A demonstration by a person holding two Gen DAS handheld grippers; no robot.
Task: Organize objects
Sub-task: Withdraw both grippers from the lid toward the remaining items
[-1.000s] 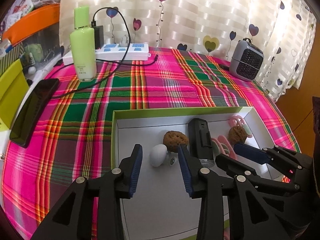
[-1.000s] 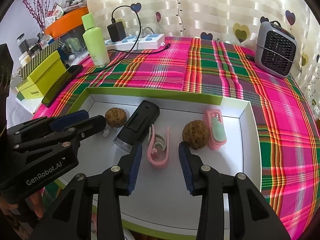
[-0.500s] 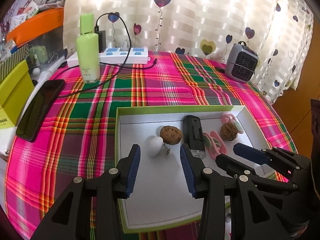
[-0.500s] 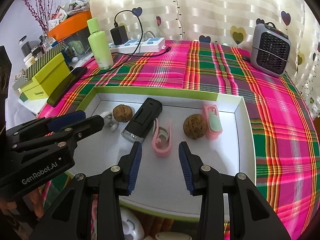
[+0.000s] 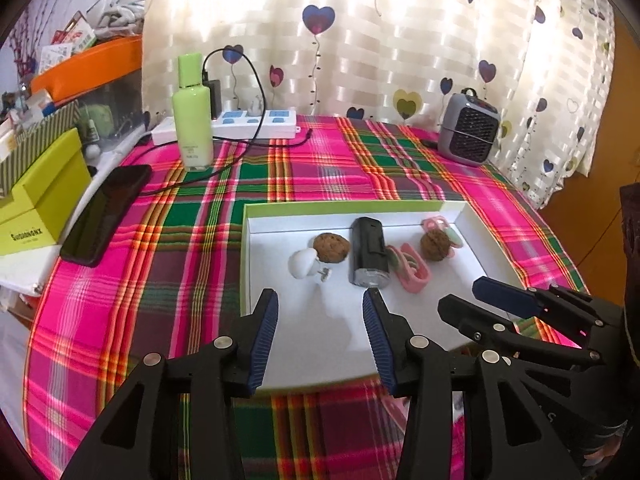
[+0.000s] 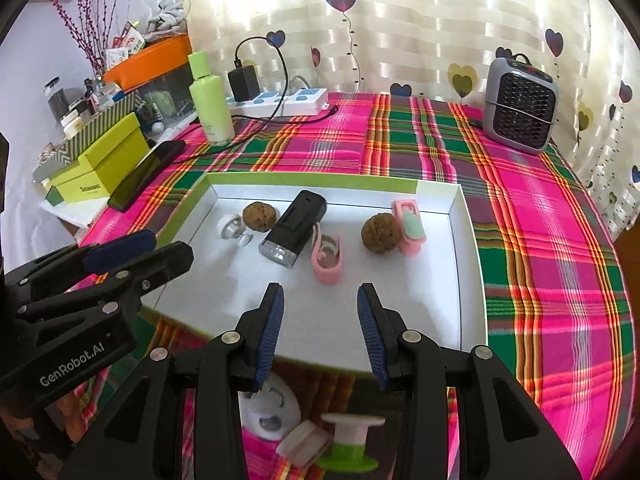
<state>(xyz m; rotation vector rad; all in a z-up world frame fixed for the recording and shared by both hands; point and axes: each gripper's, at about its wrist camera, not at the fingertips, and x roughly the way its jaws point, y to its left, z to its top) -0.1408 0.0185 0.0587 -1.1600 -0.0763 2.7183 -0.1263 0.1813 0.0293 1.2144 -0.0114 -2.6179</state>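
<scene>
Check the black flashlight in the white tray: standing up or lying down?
Lying down. The black flashlight rests lengthwise on the white tray floor, lens end toward the cameras, between a walnut and a pink clip.

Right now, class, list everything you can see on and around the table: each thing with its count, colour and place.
box tray: 1, white with green rim, table centre
walnuts: 2, brown, in the tray
torch: 1, black, in the tray between the walnuts
clips: 2, pink, in the tray, one by each side of the right walnut
small white object: 1, tray left
bottle: 1, green, back left
power strip: 1, white, back
heater: 1, grey, back right
phone: 1, black, left edge
left gripper: 1, black, jaws open, empty
right gripper: 1, black, jaws open, empty
</scene>
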